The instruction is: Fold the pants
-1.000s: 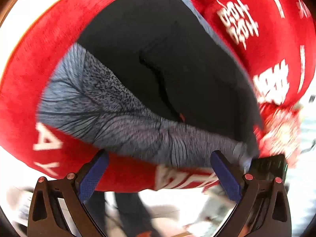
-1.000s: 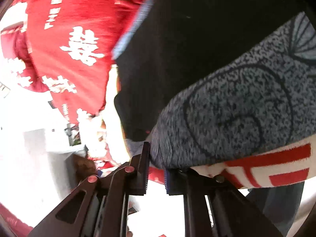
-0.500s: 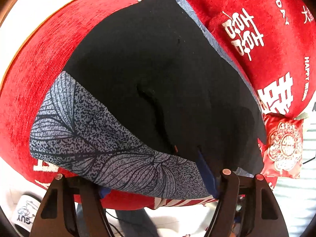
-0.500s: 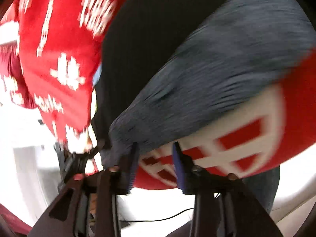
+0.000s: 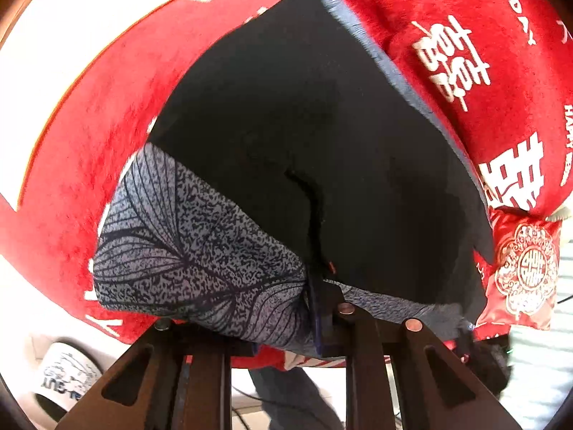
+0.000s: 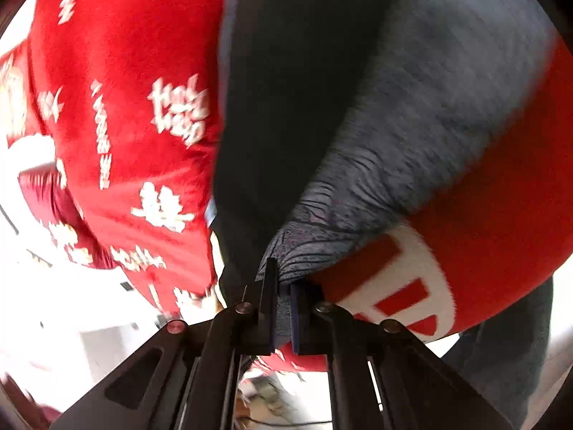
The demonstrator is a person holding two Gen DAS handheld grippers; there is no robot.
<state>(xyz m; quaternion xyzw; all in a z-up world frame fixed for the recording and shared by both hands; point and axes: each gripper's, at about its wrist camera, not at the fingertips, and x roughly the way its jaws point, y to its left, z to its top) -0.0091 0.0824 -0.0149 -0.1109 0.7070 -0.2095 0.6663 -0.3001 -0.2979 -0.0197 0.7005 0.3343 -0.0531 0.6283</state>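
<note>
On red bedding (image 5: 89, 150), both hand-held grippers pinch the pants' (image 5: 304, 136) near edge.

surface: red blanket (image 5: 82, 114), white lettering | red embroidered cushion (image 5: 523, 268) | floor: pale

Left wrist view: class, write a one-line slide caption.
Left gripper shut on the patterned hem of black pants lying on a red blanket.
</note>
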